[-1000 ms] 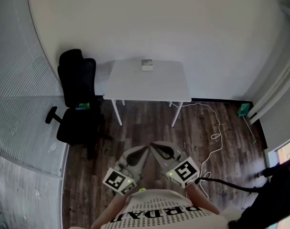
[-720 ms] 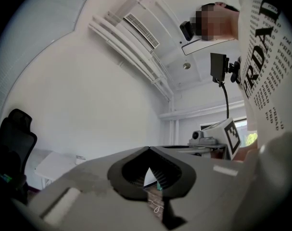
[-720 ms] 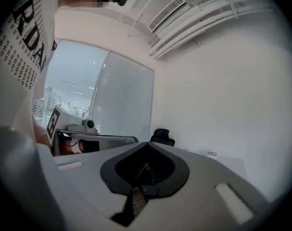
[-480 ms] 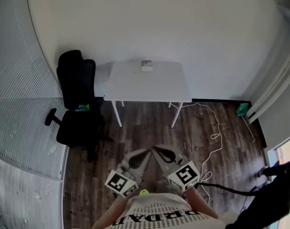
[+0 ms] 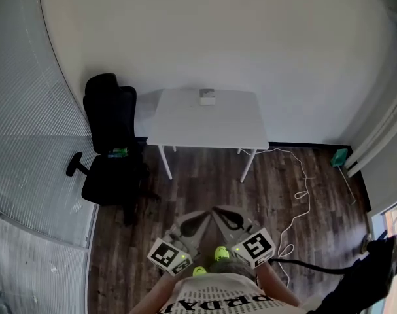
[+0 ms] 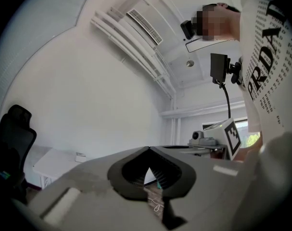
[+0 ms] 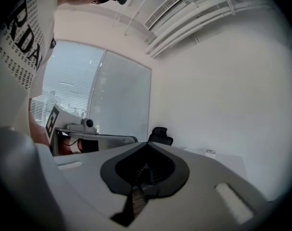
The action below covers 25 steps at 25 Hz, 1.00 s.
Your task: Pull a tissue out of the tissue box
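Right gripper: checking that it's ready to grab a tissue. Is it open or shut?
Shut: the right gripper shows its jaw tips meeting in its own view, with nothing between them.

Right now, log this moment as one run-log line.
phase: pre-approach | tissue box: on white table, untouched | left hand-held gripper: shut, empty | right hand-held gripper: shut, empty

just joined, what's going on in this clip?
Nothing is being handled yet. A person stands on the wood floor, well back from the white table, with a gripper in each hand held close to the body. The left gripper and right gripper are both shut and empty, tips angled toward each other. The tissue box sits untouched at the table's far edge by the wall. A black office chair stands left of the table.
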Motion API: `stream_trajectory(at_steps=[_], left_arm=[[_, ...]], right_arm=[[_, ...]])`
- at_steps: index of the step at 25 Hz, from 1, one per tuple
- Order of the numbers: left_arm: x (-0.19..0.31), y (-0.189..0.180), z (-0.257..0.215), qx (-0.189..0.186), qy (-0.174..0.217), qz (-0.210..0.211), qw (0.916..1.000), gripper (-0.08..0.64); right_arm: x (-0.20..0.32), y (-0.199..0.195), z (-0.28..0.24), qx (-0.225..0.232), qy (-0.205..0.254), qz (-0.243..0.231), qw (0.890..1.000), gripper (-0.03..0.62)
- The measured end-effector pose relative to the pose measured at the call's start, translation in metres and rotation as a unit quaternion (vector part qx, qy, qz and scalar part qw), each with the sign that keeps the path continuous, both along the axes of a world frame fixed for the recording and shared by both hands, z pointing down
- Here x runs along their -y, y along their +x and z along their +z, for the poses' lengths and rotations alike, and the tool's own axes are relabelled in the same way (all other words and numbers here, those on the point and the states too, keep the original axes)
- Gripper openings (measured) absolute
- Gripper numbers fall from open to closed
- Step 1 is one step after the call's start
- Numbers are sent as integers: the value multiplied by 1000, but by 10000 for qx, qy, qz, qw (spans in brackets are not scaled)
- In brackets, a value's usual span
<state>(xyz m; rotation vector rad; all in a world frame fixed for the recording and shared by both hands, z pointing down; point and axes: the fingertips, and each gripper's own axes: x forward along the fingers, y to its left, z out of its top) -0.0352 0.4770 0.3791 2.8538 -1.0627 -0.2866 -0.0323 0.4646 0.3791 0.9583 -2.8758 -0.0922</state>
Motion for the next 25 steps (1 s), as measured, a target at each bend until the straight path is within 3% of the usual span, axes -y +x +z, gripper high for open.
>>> stream_trajectory(at_steps=[8,25], left_arm=[[40,12,-1,70,-65,-142,9999,-9],[130,90,2,168,-224,-279,9992,-9]], right_arm=[[40,12,0,-87,-17,-92,9999,-2],[129,89,2,-289,-36,-364,9989,-3]])
